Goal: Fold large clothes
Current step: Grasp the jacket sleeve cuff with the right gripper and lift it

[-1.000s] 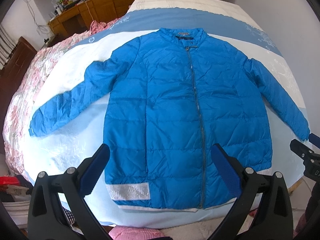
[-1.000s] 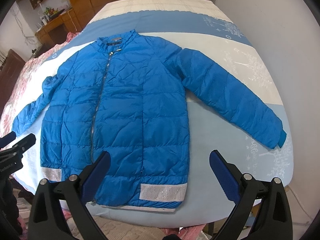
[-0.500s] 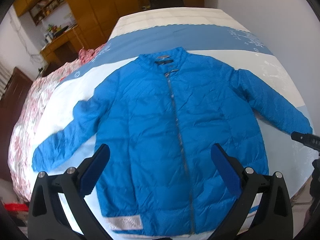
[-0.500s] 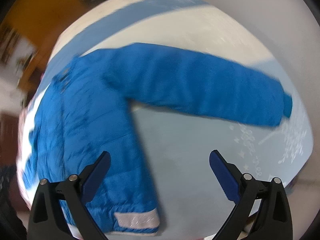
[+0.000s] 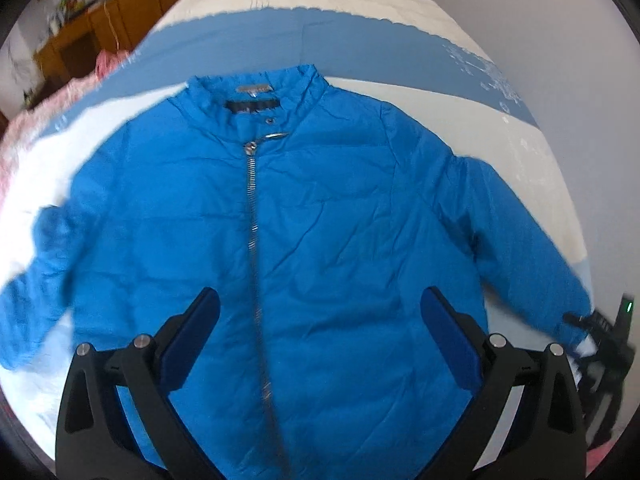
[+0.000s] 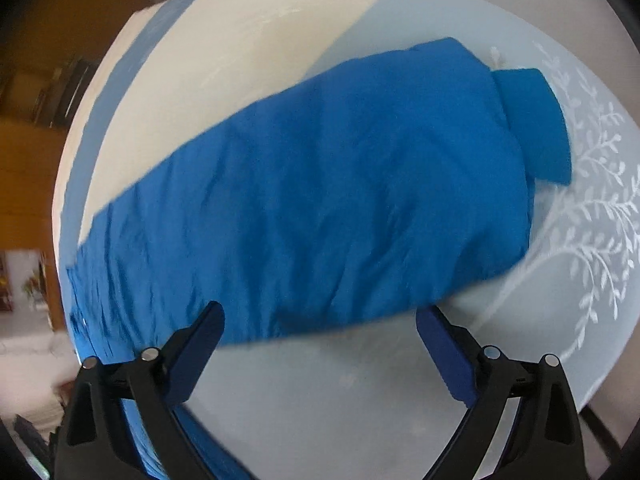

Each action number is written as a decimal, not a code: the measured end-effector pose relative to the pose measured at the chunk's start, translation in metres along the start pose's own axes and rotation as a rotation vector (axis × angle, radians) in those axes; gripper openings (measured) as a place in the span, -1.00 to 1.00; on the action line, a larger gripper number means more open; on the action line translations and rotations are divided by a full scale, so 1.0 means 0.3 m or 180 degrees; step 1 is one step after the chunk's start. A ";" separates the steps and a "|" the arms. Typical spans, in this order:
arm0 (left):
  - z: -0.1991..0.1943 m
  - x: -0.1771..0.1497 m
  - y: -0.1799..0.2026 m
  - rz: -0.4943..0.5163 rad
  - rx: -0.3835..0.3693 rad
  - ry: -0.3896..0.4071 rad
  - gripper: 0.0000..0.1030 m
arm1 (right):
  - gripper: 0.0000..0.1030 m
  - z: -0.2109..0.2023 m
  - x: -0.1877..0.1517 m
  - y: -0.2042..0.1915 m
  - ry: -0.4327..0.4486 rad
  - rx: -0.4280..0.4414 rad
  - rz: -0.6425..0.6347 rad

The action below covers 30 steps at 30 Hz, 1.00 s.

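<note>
Approach stage: jacket [image 5: 320, 240] lies unfolded on the bed [image 5: 280, 36], both the left gripper [image 5: 320, 344] and right gripper [image 6: 320, 344] spread and empty; the right, seemingly nearing the sleeve [image 6: 320, 200], must next pinch its cuff [image 6: 536, 128].

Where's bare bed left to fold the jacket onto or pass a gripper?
Free: the blue and cream bedcover beyond the collar, and the pale patch between the right gripper and the sleeve. Crowded: the bed's middle, under the jacket, where the left gripper hovers.
</note>
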State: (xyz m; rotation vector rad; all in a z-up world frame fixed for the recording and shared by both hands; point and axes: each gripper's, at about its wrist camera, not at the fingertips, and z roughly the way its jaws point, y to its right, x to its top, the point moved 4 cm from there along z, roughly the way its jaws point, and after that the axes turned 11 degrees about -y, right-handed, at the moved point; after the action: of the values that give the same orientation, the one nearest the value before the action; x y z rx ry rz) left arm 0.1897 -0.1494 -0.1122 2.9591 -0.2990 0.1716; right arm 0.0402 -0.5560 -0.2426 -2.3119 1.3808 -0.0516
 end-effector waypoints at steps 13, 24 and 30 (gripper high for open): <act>0.201 0.100 -0.008 -0.0170 -0.0020 -0.0271 0.85 | 0.70 -0.069 -0.032 0.158 -0.0014 0.0448 0.0438; 0.200 0.104 -0.016 -0.0080 0.0069 -0.0193 0.85 | -0.36 -0.098 0.138 0.121 0.0638 0.0126 0.0370; 0.155 0.107 -0.072 -0.0141 0.0066 -0.0117 0.85 | -0.87 -0.197 0.133 -0.065 0.1021 0.0367 -0.0110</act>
State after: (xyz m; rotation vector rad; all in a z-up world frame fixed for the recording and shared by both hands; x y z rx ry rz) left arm 0.2300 -0.1426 -0.1568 2.9892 -0.2373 0.1156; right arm 0.0614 -0.6027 -0.1895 -2.3016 1.4429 -0.5194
